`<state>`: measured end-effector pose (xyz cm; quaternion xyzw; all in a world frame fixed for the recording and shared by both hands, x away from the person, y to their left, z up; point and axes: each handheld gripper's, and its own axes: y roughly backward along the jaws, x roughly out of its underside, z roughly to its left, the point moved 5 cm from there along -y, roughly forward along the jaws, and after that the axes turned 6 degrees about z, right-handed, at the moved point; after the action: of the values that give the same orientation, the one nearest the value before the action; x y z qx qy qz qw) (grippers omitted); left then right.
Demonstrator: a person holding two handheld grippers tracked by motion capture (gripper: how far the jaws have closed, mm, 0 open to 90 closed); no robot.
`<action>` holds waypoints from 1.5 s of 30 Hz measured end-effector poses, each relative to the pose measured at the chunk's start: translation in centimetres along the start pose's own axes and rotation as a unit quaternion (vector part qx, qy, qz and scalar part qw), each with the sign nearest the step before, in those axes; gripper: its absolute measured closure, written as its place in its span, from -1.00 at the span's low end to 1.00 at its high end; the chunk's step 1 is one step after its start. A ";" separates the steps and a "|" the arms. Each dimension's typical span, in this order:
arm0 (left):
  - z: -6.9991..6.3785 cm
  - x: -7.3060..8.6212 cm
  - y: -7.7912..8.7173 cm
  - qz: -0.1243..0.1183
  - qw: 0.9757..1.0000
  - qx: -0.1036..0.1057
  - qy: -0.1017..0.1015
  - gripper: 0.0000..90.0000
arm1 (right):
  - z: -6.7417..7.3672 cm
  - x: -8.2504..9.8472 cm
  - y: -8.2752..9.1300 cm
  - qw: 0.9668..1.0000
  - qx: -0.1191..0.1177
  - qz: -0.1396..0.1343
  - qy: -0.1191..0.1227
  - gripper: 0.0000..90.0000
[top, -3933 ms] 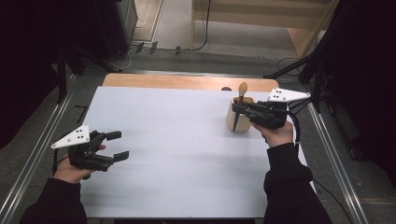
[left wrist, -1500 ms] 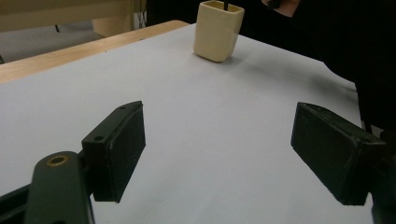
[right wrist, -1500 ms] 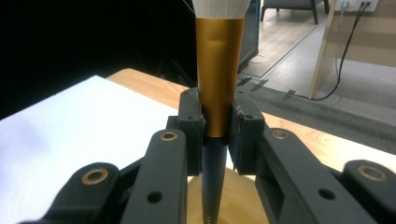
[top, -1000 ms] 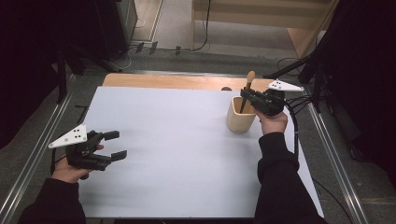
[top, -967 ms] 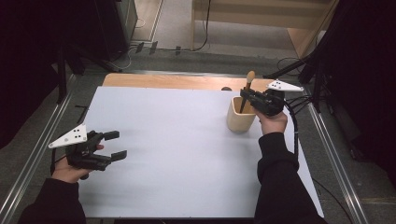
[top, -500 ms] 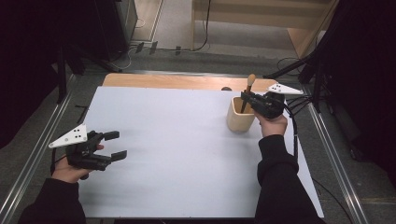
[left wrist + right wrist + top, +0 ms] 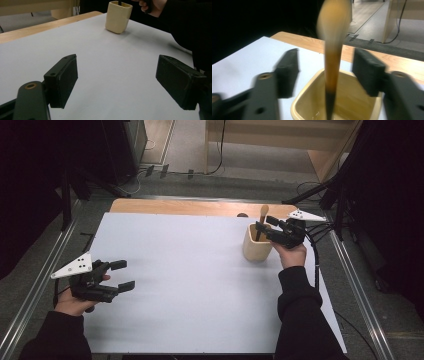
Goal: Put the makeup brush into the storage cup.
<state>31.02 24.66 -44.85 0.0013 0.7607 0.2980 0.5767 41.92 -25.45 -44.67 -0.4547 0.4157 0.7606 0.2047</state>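
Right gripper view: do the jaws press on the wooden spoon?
No: the right gripper's jaws have just been opening and stand apart from the spoon on both sides.

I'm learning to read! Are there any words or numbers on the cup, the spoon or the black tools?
None: no words, numbers or signs can be read.
Cup: plain.
Spoon: blurred, no print seen.
Left tool and right tool: plain black.

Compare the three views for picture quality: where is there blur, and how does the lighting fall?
Right gripper view: the wooden utensil and the right gripper, whose jaws have just been opening, are smeared. Left gripper view: crisp, the cup casting a soft shadow. High view: white table bright, surroundings dark.
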 end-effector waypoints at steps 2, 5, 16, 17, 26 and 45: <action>0.0 0.0 0.0 0.001 1.000 0.000 0.000 -0.59 | -0.1 0.2 0.0 1.000 0.010 0.011 -0.005 -0.48; -0.1 0.0 -0.1 0.003 1.000 0.001 -0.002 -0.59 | -0.1 0.3 0.2 1.000 0.012 0.016 -0.003 -0.53; -0.1 0.0 -0.1 0.004 1.000 0.002 -0.002 -0.59 | 0.5 1.0 0.4 1.000 0.005 0.024 0.007 -0.58; -0.1 0.0 -0.1 0.004 1.000 0.002 0.000 -0.59 | 0.6 1.1 0.5 1.000 0.004 0.023 0.009 -0.58; -0.1 0.1 -0.2 0.005 1.000 0.002 0.001 -0.59 | 1.7 1.6 0.9 0.999 -0.015 0.022 0.018 -0.58; 0.1 0.2 -0.2 0.004 1.000 -0.001 -0.003 -0.60 | 4.1 3.5 2.6 0.997 -0.057 0.007 0.051 -0.61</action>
<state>31.09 24.62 -45.09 0.0043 0.7587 0.3009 0.5778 36.23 -23.76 -45.53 -0.5006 0.3845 0.7606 0.1518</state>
